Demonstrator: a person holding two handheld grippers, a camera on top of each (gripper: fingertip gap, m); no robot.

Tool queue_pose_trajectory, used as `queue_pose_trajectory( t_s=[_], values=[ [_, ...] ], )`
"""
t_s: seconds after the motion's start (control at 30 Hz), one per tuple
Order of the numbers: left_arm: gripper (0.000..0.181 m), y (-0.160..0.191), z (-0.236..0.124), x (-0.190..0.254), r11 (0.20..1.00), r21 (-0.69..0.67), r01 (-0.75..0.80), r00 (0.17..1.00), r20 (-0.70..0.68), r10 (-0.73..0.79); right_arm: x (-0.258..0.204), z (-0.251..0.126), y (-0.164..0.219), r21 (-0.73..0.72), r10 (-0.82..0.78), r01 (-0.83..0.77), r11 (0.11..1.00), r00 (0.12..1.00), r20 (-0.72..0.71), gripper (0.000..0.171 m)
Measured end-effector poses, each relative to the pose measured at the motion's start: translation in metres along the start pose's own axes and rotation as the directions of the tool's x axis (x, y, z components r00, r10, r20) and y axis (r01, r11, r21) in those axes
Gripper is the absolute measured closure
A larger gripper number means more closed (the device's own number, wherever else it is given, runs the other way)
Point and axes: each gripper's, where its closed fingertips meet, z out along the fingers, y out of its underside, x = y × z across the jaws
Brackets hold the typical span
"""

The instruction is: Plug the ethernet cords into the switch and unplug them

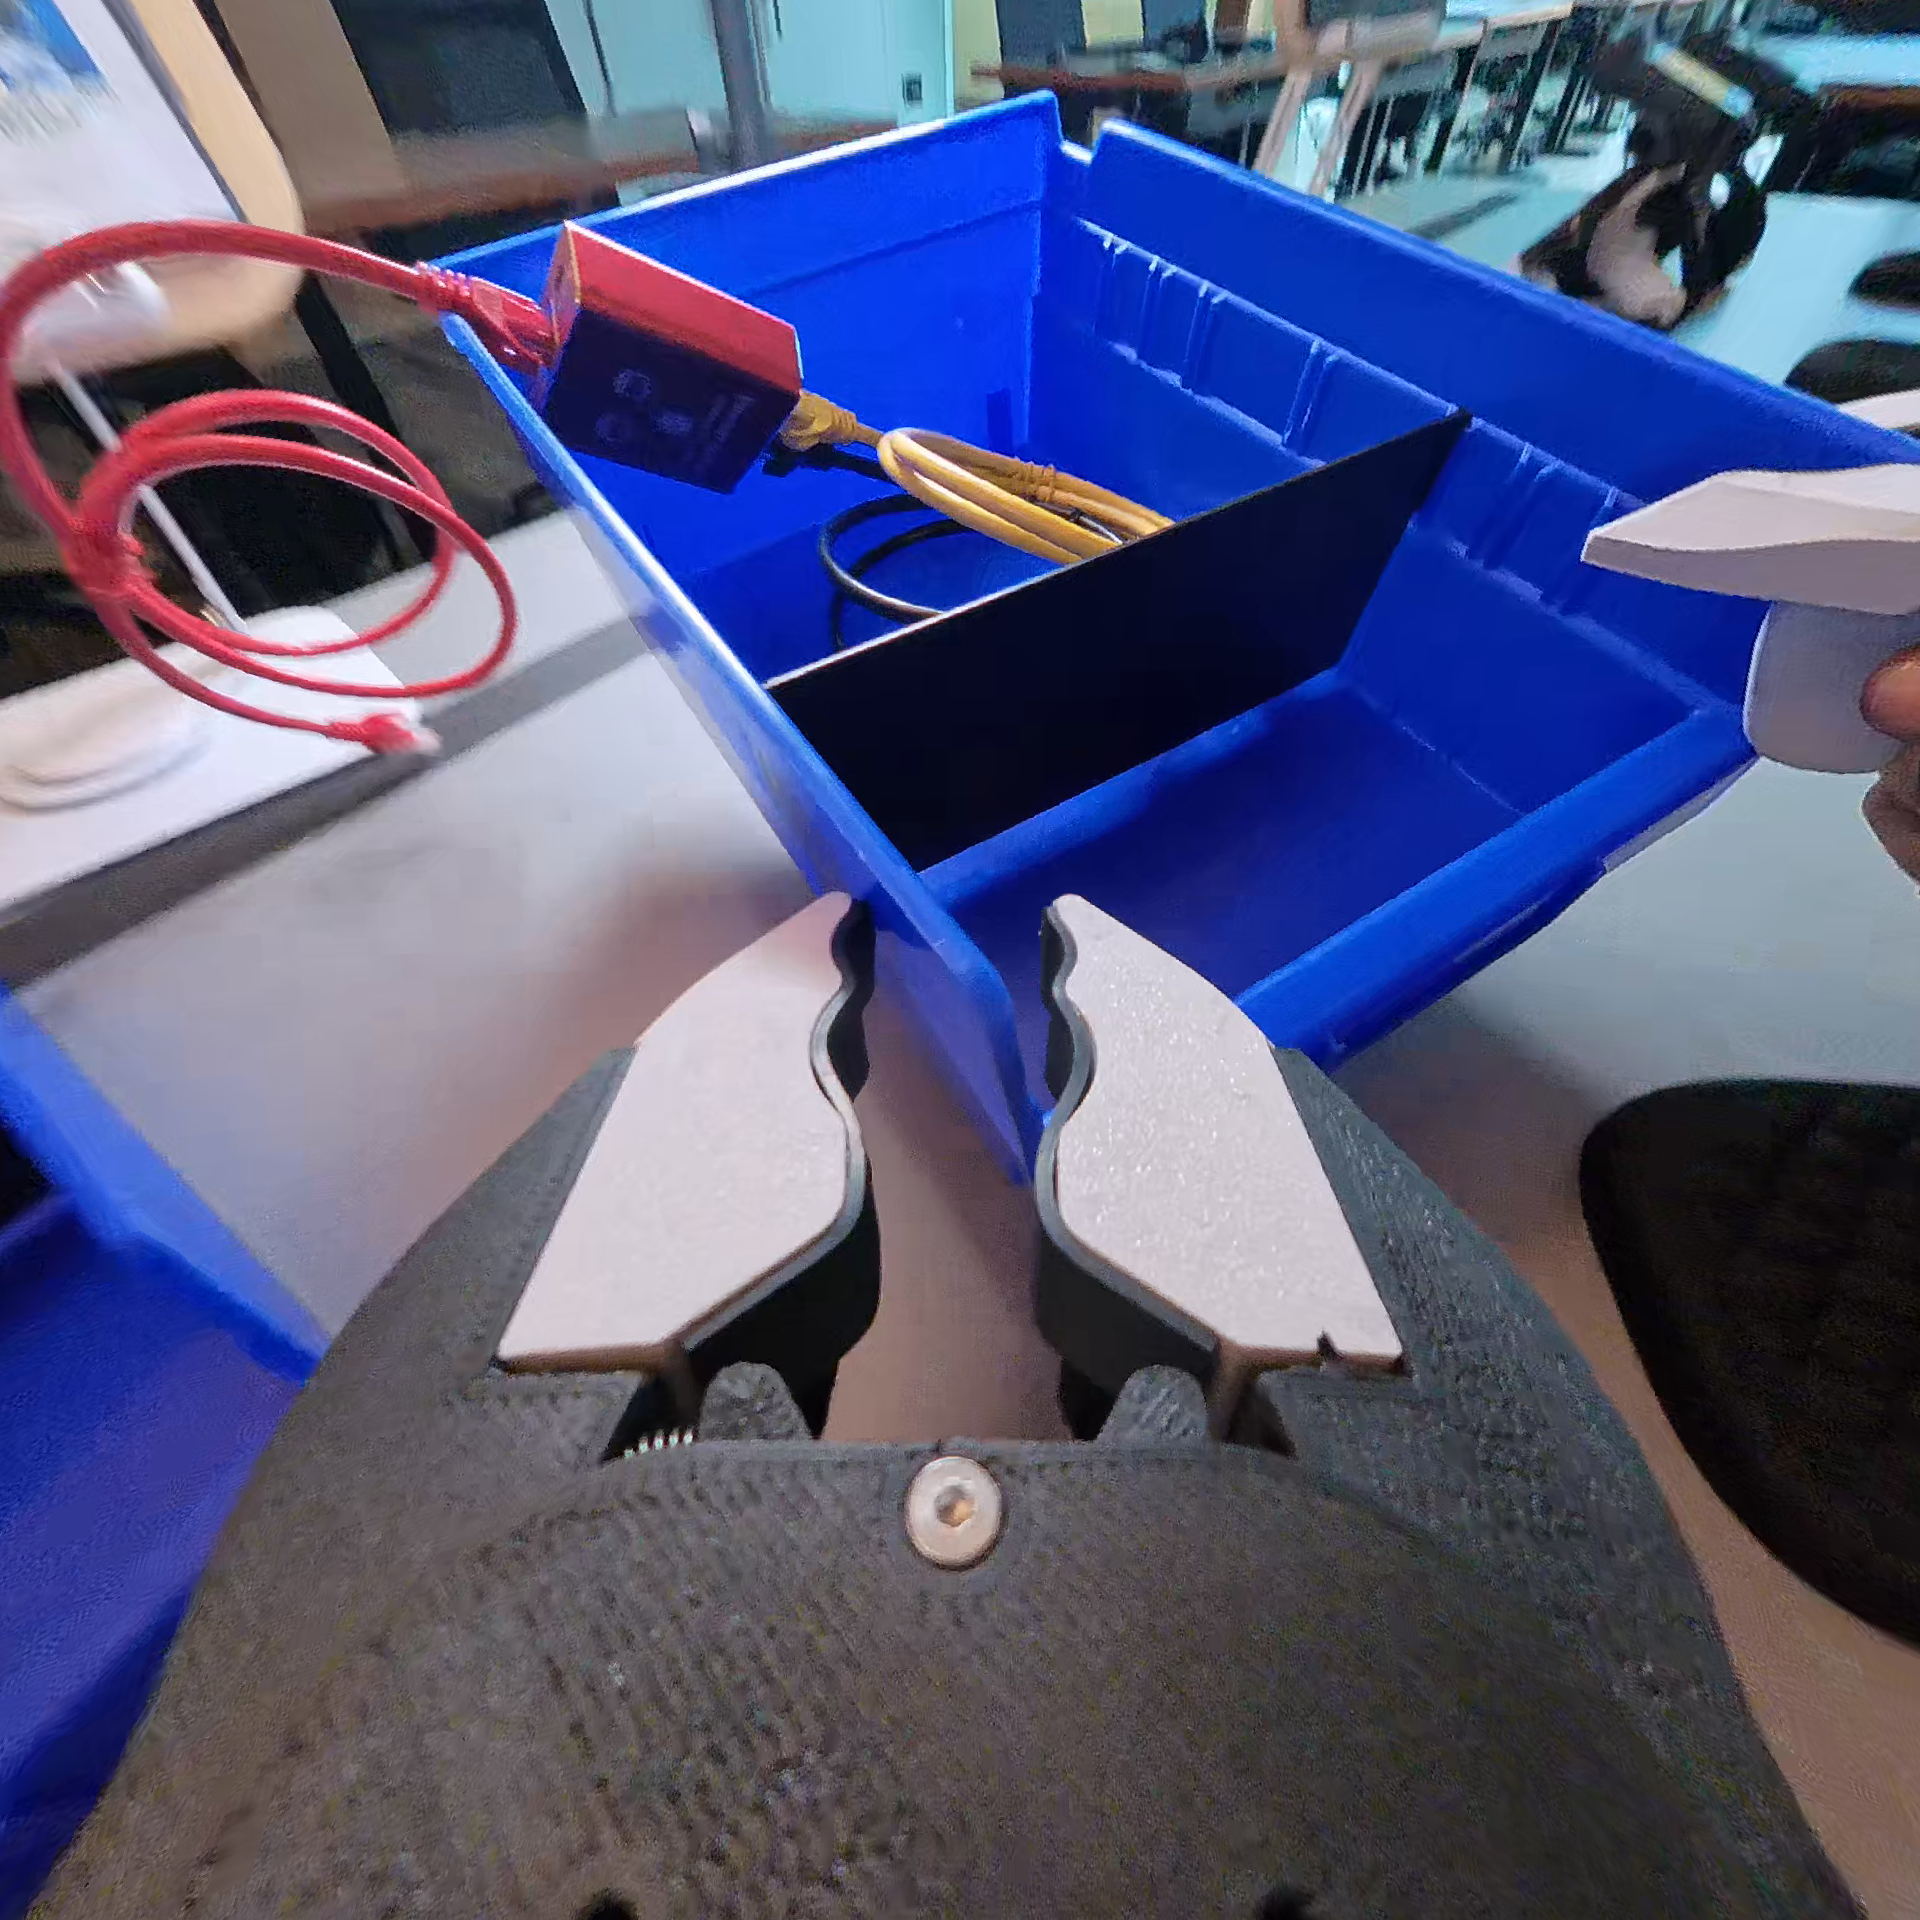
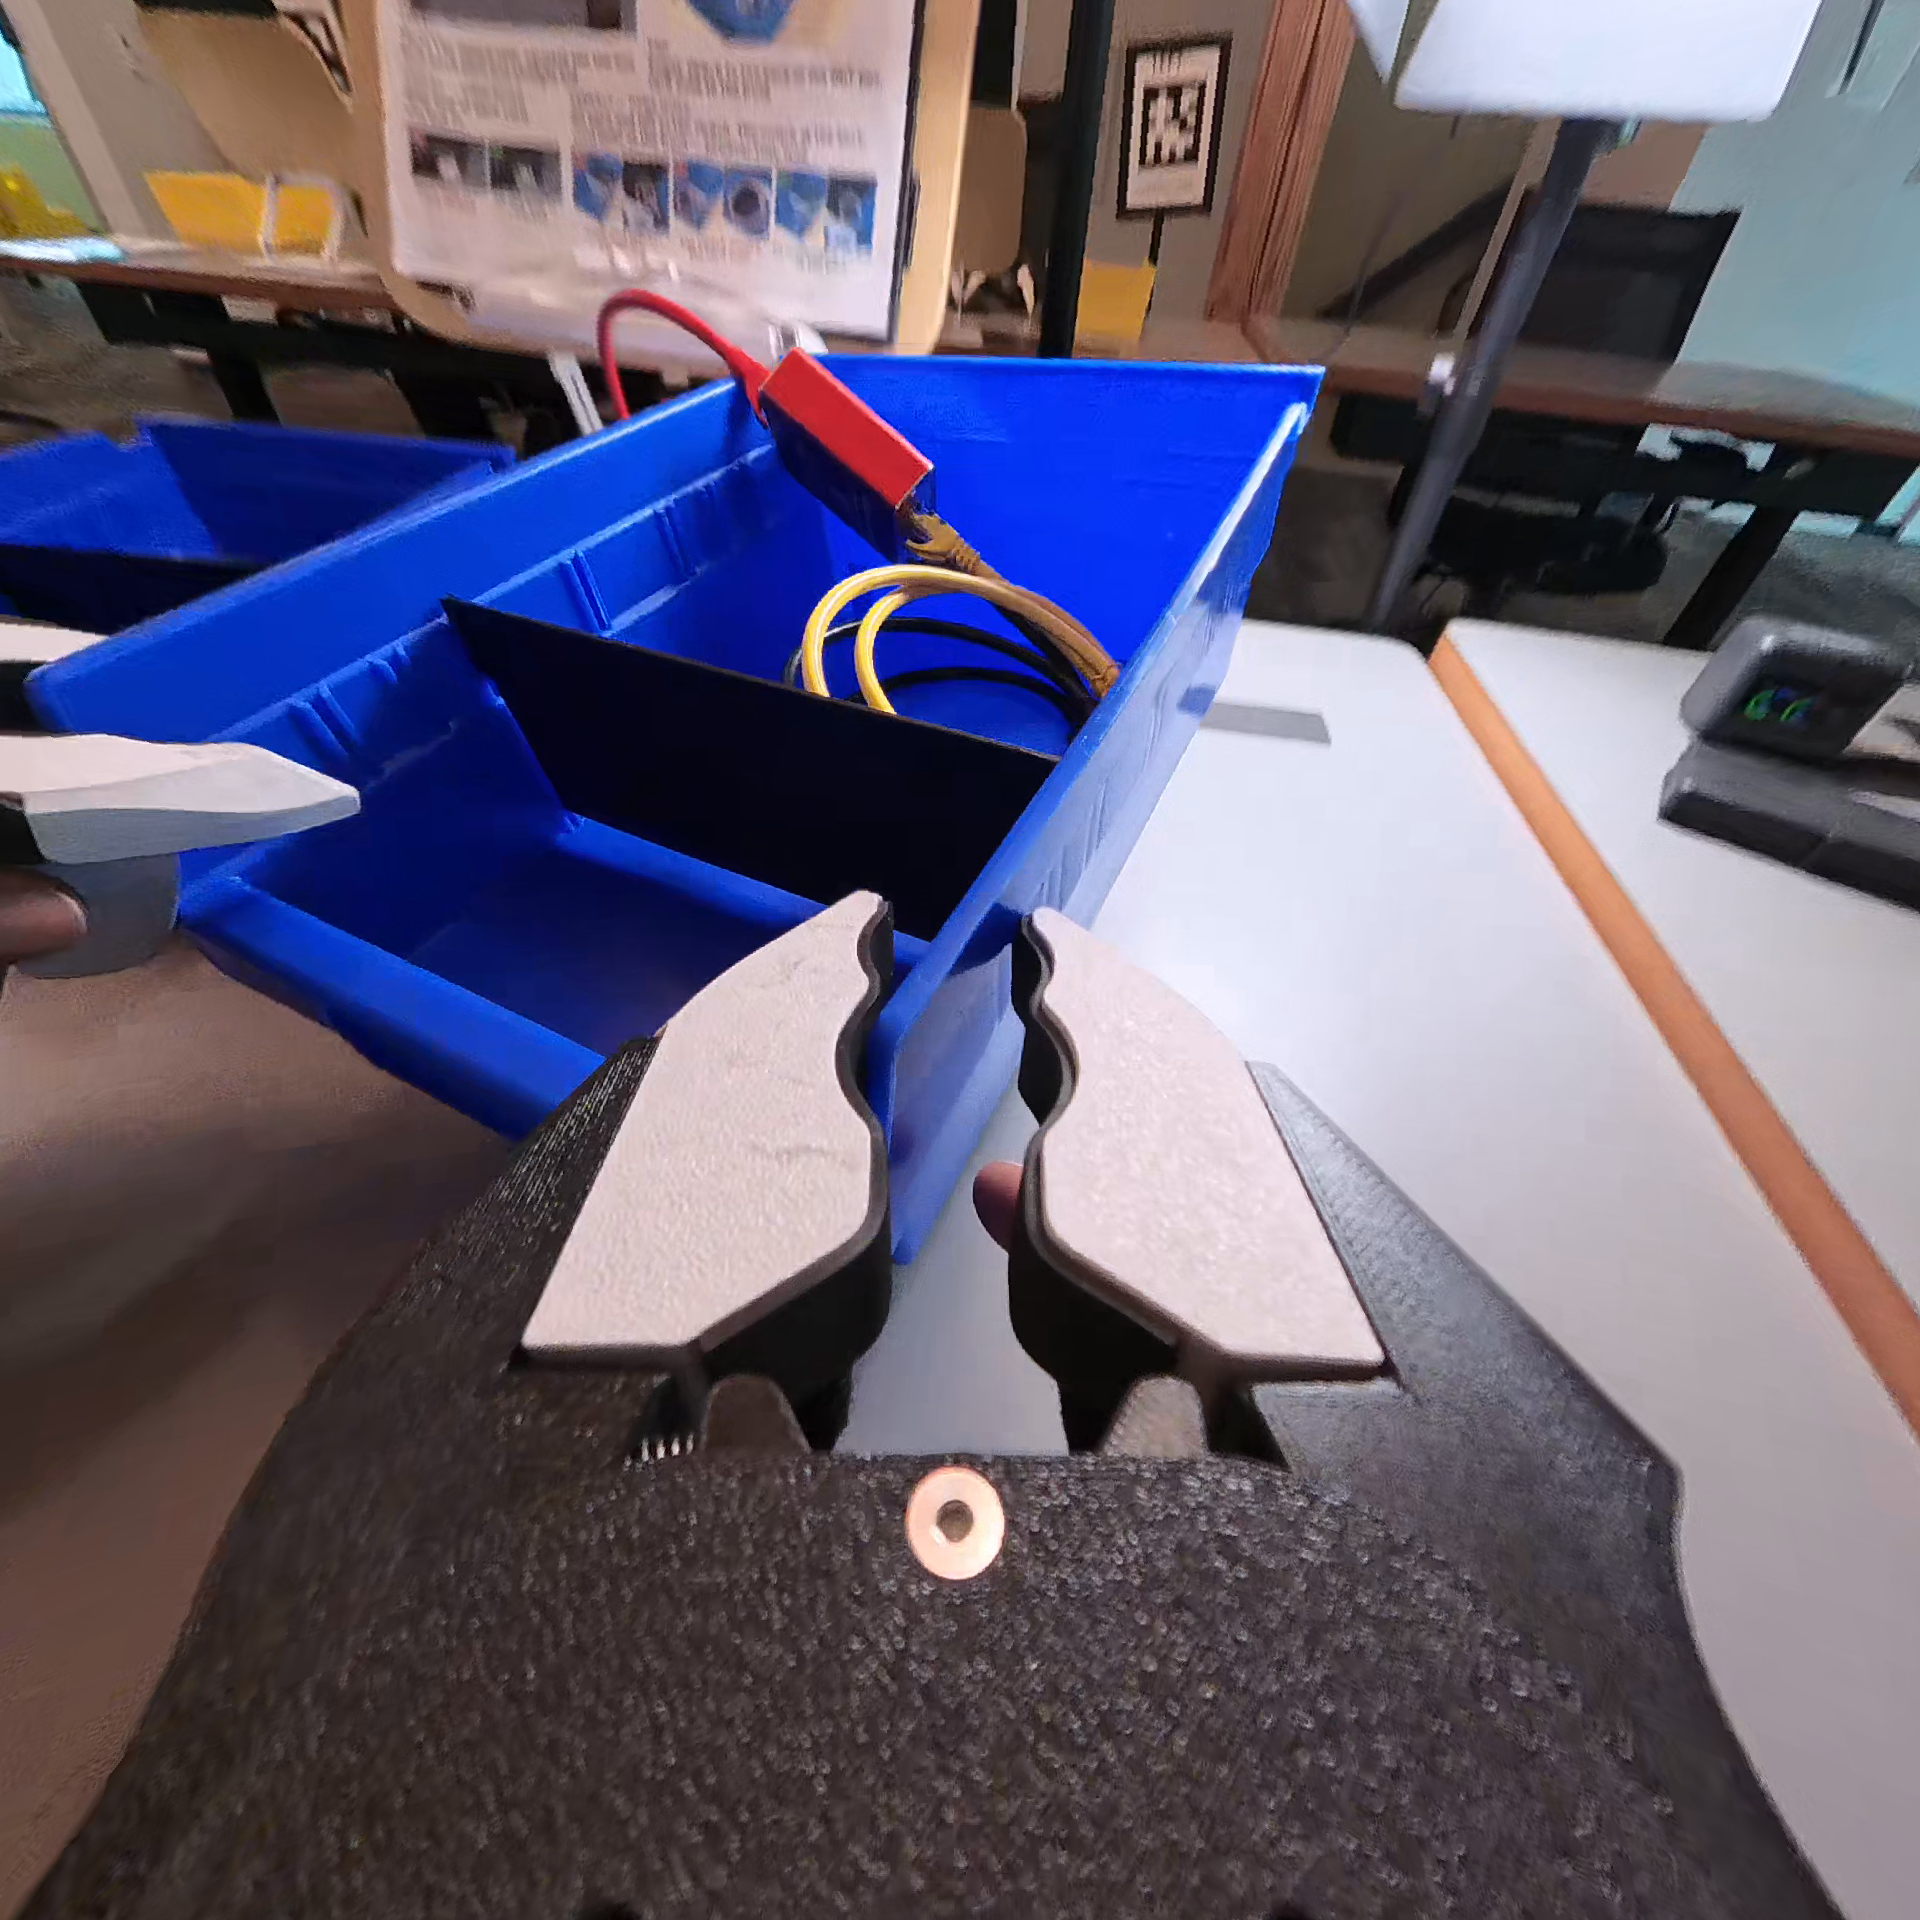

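Note:
A small red and dark switch leans on the far corner rim of a blue bin. A red ethernet cord is plugged into its outer end and hangs in loops outside the bin. A yellow cord is plugged into its inner end and lies coiled in the far compartment with a black cord. My left gripper is closed over the bin's left wall near the front corner. My right gripper is closed over the bin's right wall. The switch and yellow cord also show there.
A black divider splits the bin, and the near compartment holds nothing. A second blue bin stands to the left. A black chair seat is at the right. A dark device sits on the adjoining table.

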Motion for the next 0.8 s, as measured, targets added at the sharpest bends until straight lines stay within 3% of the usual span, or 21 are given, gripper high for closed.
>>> queue_pose_trajectory(
  t_s=[0.23, 0.4, 0.57, 0.8],
  values=[
    [0.156, -0.101, -0.079, -0.052, 0.979, 0.174, -0.105, 0.981, 0.179, 0.073, -0.052, 0.005, -0.115, 0.186, -0.051, 0.031, 0.982, 0.993, 0.107, 0.147],
    [0.162, -0.132, -0.167, -0.111, 0.962, 0.227, -0.154, 0.913, 0.406, 0.05, -0.135, 0.022, -0.173, 0.286, -0.127, 0.059, 0.956, 0.966, 0.227, 0.146],
    [0.169, -0.117, -0.258, -0.17, 0.965, 0.232, -0.121, 0.823, 0.567, -0.033, -0.236, 0.04, -0.188, 0.323, -0.161, 0.04, 0.946, 0.92, 0.358, 0.144],
    [0.172, -0.051, -0.355, -0.23, 0.98, 0.196, -0.045, 0.682, 0.723, -0.114, -0.362, 0.069, -0.17, 0.278, -0.182, 0.034, 0.96, 0.832, 0.525, 0.143]
  ],
)
